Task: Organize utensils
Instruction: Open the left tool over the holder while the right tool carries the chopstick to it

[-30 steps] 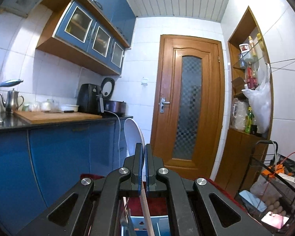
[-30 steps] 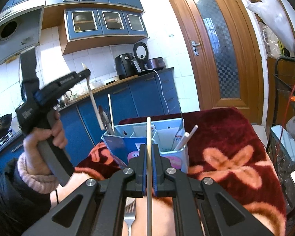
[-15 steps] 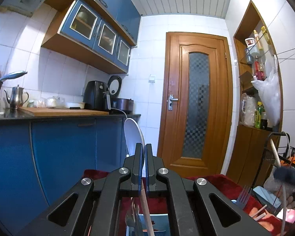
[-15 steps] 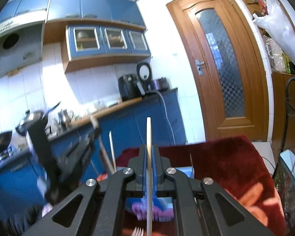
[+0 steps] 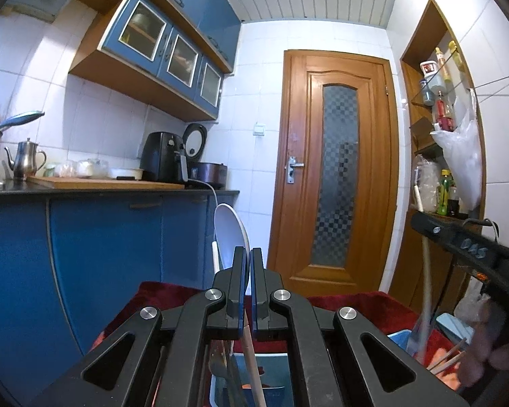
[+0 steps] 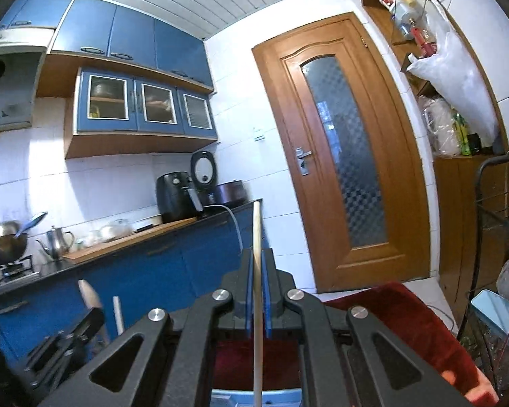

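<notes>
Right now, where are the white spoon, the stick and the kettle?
white spoon [image 5: 229,234]: left wrist view, on its bowl above the tongs.
stick [image 6: 257,237]: right wrist view, on its shaft above the tongs.
kettle [image 5: 26,160]: left wrist view, on its body.

White spoon [image 5: 230,234], pale wooden chopstick [image 6: 257,271], dark red cloth [image 6: 407,318], blue cabinets [image 5: 101,237]

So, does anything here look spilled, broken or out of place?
Nothing looks spilled or broken. The left claw grips a white spoon bowl-up, and the right claw pinches a pale stick upright above the blue organizer box.
</notes>
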{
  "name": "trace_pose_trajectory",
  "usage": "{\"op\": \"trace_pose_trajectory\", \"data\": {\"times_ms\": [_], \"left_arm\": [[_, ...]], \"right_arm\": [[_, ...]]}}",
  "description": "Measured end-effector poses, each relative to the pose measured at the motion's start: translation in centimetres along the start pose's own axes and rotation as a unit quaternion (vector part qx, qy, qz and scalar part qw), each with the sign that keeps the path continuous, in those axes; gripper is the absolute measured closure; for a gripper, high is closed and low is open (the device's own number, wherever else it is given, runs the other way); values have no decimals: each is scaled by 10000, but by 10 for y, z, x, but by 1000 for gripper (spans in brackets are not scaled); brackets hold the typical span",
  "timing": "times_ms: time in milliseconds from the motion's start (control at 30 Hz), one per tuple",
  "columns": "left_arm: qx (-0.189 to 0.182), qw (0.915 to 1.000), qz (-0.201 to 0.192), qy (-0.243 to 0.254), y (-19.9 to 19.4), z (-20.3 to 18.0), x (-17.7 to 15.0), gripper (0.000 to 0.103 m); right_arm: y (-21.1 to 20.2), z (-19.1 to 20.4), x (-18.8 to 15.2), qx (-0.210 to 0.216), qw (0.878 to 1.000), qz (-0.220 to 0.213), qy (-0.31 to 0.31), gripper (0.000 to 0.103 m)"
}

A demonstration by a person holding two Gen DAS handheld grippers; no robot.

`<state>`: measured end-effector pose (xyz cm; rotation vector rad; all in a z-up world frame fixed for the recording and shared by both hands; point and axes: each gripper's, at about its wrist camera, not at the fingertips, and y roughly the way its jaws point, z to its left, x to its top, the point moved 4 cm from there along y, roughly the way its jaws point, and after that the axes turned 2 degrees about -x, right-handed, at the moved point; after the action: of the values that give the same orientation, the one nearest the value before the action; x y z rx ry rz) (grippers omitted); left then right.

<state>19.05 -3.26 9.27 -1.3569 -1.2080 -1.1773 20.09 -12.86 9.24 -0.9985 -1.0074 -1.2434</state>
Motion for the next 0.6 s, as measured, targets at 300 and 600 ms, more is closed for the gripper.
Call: {"op": "trace_pose_trajectory", "data": {"times_ms": [300,600], "left_arm": [[-70,10000,69,0,2,-2,-6,101],[-194,9997,164,-51,-1,-5,-6,84]], "right_arm": [[3,14,-20,-4,9982,184,-566,97],[-3,8,-23,329,9973,612,-252,87]]}}
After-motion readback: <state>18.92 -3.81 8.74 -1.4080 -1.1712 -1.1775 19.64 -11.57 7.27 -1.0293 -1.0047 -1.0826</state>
